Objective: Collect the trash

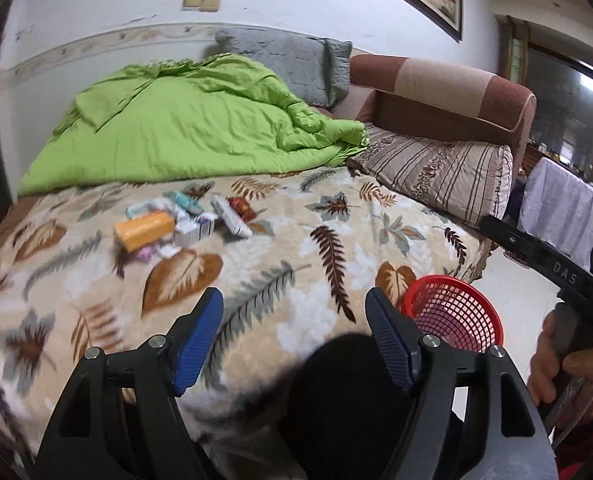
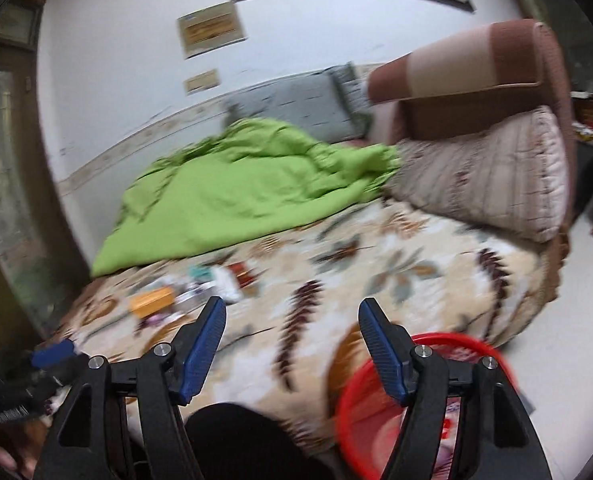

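A pile of trash lies on the leaf-patterned blanket point(image 1: 256, 280) of the bed: an orange box point(image 1: 144, 230), a white tube point(image 1: 230, 216), a red packet point(image 1: 242, 207) and several small wrappers point(image 1: 184, 204). The same pile shows blurred in the right wrist view, with the orange box point(image 2: 152, 300) at its left. A red mesh basket point(image 1: 454, 312) stands at the bed's near right edge; its rim point(image 2: 472, 338) is under my right gripper. My left gripper point(image 1: 294, 300) is open and empty, well short of the pile. My right gripper point(image 2: 292, 312) is open and empty too.
A green quilt point(image 1: 200, 128) covers the far half of the bed, with a grey pillow point(image 1: 292, 64) behind and a striped cushion point(image 1: 440, 172) against the brown headboard point(image 1: 448, 92). White floor point(image 1: 516, 280) lies to the right. A hand point(image 1: 552, 364) holds the other gripper's handle.
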Demonstrator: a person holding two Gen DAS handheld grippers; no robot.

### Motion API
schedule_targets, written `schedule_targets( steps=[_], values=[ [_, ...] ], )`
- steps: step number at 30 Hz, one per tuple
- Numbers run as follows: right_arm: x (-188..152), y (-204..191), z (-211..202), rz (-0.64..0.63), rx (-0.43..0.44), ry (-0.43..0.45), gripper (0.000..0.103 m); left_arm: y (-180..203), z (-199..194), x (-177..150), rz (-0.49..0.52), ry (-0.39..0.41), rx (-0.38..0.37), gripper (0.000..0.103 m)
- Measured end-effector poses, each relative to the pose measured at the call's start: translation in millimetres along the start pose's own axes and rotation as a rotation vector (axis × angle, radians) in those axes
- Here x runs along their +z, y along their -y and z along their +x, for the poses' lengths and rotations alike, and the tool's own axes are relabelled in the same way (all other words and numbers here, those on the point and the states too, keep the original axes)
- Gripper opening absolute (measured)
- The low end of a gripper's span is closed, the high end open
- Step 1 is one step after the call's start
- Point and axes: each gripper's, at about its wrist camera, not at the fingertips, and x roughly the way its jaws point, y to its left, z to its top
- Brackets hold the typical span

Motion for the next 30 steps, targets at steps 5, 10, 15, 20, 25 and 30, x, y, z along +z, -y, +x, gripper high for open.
schedule_targets(
  steps=[5, 10, 15, 20, 25, 30],
  values=[
    [-6.4, -32.7, 1.0, -0.071, 0.069, -0.026, 0.075, -4.4, -18.7, -10.4, -0.025, 0.014, 0.037, 0.074],
    [-16.6, -51.8, 9.1, -0.101, 0.107, -0.066, 0.078, -11.6, -32.3, -25.9, -0.052, 0.014, 0.035, 0.075],
    [-21.4, -63.1, 18.9, -0.12, 0.137, -0.114, 0.078, -20.0, -50.8, -37.9, -0.08, 0.063, 0.04, 0.084],
    [-19.9, -75.0, 27.8, -0.14, 0.163, -0.124, 0.078, -26.4, -56.8, -41.1, -0.092, 0.09, 0.031, 0.091],
    [-17.2, -79.8, 51.8, -0.147, 0.209, -0.168, 0.078, -48.7, -38.1, -30.7, -0.122, 0.039, 0.05, 0.091],
    [-13.2, -79.1, 94.9, -0.122, 0.278, -0.267, 0.078, -87.8, -8.1, -19.8, -0.158, -0.027, 0.112, 0.091]
  ],
)
